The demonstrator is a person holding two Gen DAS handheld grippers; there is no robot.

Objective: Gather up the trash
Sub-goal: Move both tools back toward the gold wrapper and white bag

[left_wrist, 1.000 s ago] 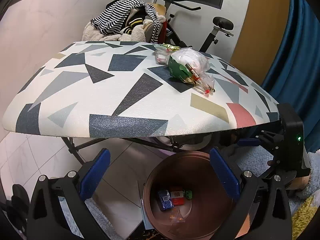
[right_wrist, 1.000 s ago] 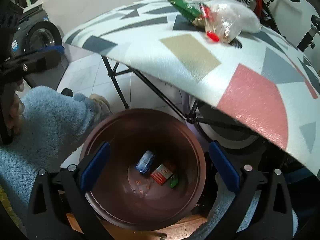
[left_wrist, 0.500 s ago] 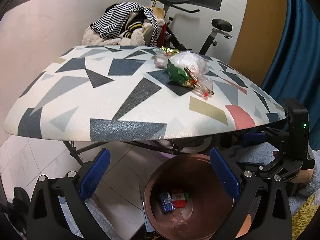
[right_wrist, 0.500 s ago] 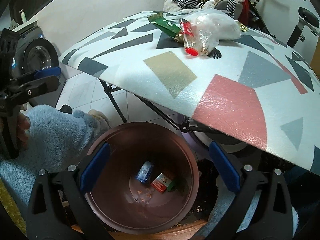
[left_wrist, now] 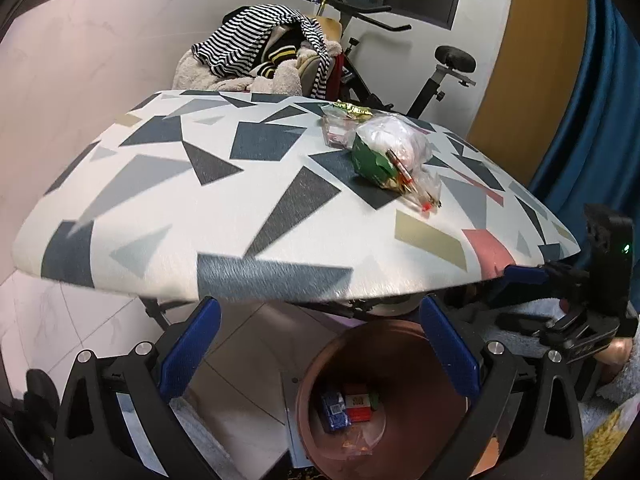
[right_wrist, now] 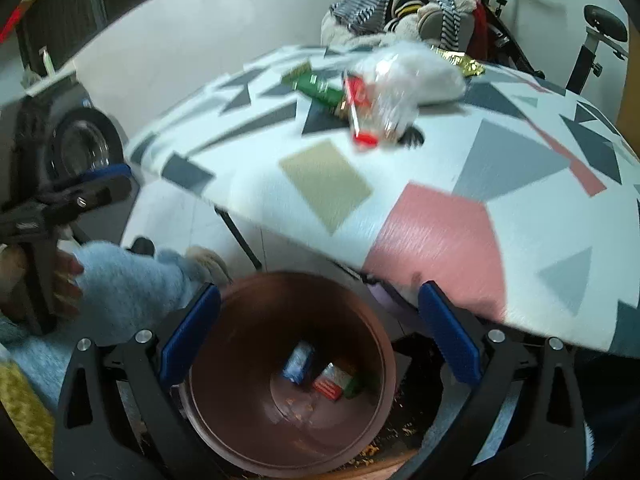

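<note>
A heap of trash lies on the patterned table: a green wrapper, a clear plastic bag, a red-capped tube and a gold wrapper. In the right wrist view the same green wrapper, bag and tube show. Below the table edge stands a brown bin holding a blue packet and a red-white box. My left gripper is open and holds nothing. My right gripper is open over the bin.
An exercise bike and a chair piled with striped clothes stand behind the table. A blue curtain hangs at right. A fluffy blue sleeve and a washing machine sit left in the right wrist view.
Both grippers have risen, so more of the tabletop and the trash heap shows and the bin sits lower in view. Both stay open and hold nothing.
</note>
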